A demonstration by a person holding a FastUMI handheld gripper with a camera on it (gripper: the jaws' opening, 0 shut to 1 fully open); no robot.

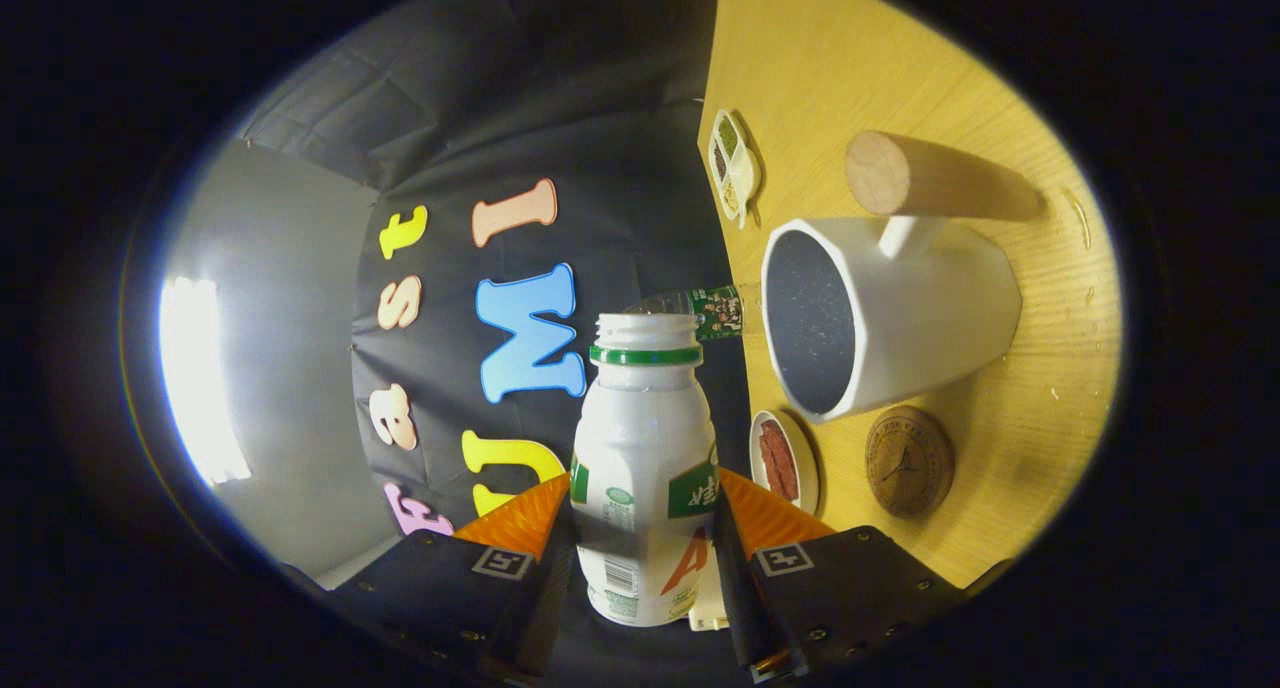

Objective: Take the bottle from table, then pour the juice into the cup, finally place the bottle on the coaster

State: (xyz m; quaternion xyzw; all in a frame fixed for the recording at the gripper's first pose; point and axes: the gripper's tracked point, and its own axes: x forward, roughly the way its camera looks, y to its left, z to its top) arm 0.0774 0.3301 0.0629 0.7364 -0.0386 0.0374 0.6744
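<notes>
In the gripper view the whole scene is rolled sideways, so the wooden tabletop [900, 58] stands like a wall beside the fingers. The gripper [643, 558] has both fingers pressed on the flanks of one white bottle [640, 448], clamped between them; its cap is off, a green ring sits under the open mouth, and the opaque wall hides whatever juice is inside. Just beyond the bottle's mouth stands one white cup [900, 308] with a dark inside; whether it holds any liquid is hard to make out. One round brown coaster [908, 461] lies just beside the cup's base. A wooden cylinder [935, 180] lies past the cup's handle. Near the tabletop's edge are a small divided dish [733, 163] with greenish and dark fillings and a small round plate [785, 460] holding reddish strips. A second, clear bottle [705, 310] is partly hidden behind the white one.
</notes>
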